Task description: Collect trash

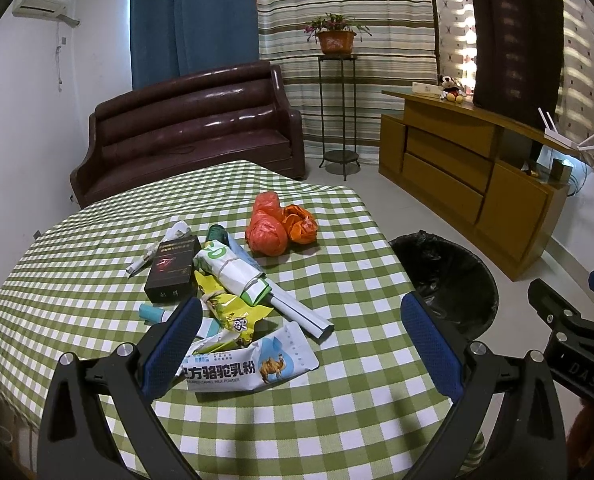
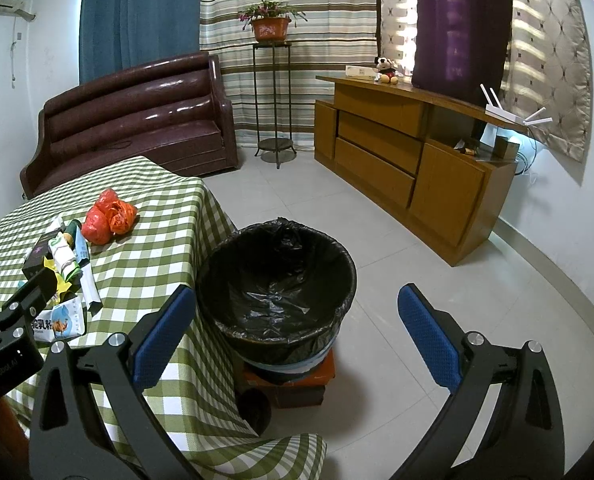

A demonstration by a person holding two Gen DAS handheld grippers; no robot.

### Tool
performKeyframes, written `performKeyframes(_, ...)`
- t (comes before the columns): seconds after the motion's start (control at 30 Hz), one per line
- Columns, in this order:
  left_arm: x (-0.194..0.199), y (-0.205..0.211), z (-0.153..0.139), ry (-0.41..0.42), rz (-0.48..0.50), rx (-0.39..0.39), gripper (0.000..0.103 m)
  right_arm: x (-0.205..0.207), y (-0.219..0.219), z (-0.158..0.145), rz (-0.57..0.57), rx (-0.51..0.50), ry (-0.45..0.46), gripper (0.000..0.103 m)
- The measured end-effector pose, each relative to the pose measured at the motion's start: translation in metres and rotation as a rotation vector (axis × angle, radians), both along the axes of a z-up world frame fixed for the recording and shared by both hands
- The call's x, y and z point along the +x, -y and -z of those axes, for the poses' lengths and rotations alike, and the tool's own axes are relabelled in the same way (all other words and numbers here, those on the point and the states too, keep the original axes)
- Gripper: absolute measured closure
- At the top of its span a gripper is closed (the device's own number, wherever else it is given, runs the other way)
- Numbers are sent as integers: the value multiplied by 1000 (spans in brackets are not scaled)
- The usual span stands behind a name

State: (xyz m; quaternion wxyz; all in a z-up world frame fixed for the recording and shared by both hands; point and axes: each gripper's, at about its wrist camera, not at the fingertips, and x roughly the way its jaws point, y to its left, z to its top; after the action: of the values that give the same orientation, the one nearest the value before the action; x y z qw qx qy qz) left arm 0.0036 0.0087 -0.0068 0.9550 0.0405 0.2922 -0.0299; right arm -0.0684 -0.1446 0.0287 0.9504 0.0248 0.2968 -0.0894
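Several wrappers crowd the table beside the bin.

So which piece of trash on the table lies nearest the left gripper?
The white camel milk powder packet, lying just ahead of the open left gripper; the black box and red plastic bags sit farther back.

Two forward wrist views, shared table

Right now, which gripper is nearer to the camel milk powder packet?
Left. The left gripper hangs open right over the camel milk powder packet on the table. The right gripper is off the table's edge, open, facing the trash bin.
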Motion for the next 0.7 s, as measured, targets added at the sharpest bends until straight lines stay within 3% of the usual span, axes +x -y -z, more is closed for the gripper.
performKeyframes(0.7,-3,4,0,16,10,17,6,-1,-2,2,-1,0,-5,4)
